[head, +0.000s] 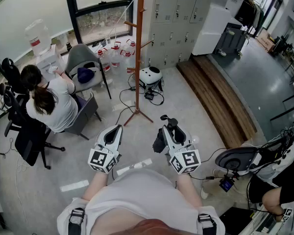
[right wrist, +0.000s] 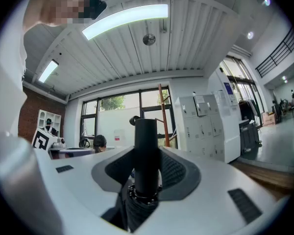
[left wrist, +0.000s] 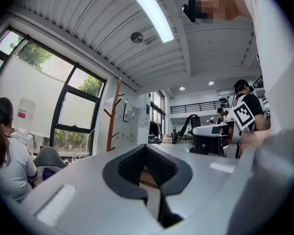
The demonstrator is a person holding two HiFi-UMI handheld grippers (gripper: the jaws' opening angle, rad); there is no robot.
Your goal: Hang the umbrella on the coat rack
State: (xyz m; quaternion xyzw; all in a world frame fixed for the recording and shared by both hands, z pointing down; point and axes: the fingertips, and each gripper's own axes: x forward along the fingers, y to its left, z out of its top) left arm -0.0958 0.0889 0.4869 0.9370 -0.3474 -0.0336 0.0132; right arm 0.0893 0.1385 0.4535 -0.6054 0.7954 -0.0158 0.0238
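The orange-brown wooden coat rack (head: 137,58) stands on the floor ahead of me, its pegs bare. It also shows as a coat rack (left wrist: 112,116) in the left gripper view and a coat rack (right wrist: 162,116) in the right gripper view. My right gripper (head: 170,129) is shut on a folded black umbrella (head: 162,136). The umbrella's handle (right wrist: 146,146) sticks up between the pads, with the folded canopy hanging below. My left gripper (head: 112,132) is held level beside it, its jaws (left wrist: 146,148) shut with nothing between them. Both grippers are well short of the rack.
A person (head: 51,102) sits at a desk on the left beside a grey chair (head: 83,60). Water bottles (head: 115,53), a white device (head: 150,76) and cables lie near the rack's base. Grey lockers (head: 179,18) stand behind it. A wooden step (head: 220,97) runs along the right.
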